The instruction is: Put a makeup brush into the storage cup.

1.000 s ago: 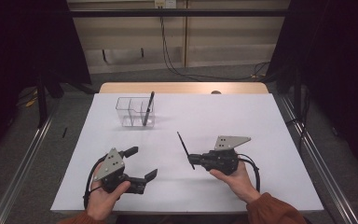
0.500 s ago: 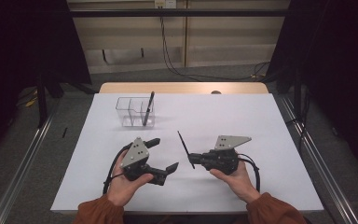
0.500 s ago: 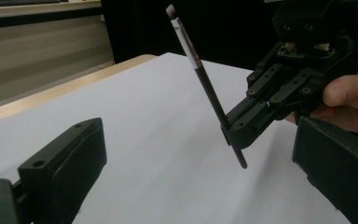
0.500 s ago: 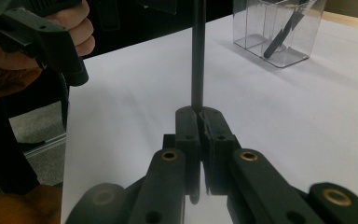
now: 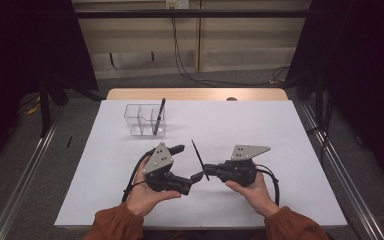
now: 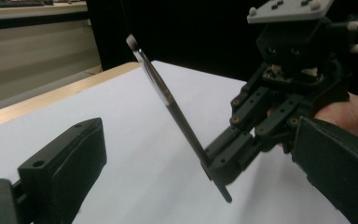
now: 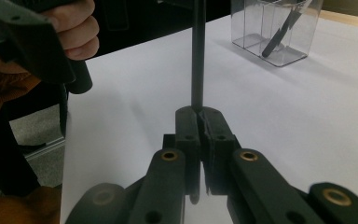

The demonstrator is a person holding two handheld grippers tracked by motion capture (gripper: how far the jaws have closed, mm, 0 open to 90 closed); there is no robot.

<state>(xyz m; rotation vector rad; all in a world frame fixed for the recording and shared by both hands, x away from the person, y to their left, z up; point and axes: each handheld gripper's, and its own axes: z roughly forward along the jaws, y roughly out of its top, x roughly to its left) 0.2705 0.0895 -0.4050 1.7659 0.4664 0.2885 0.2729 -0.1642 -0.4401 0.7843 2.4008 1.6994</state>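
Handover of a slender brush [image 5: 197, 157] between two hand-held claws above the white desk [image 5: 280, 150]. The right claw [image 5: 206, 171] is clamped on the brush near its lower end, so the shaft rises tilted, with the pale tip [image 6: 131, 42] uppermost. The left claw [image 5: 187, 162] stands wide, its jaws on either side of the shaft and clear of it. A clear divided holder [image 5: 145, 120], already carrying one dark pen [image 5: 158, 116], stands farther back on the desk.

Risks, as judged: the low grip leaves a long free length, so a nudge from a left jaw may pivot the brush; release before the left jaws close would drop it.

In the right gripper view the shaft's top is cut off; the holder's compartments are hard to separate.
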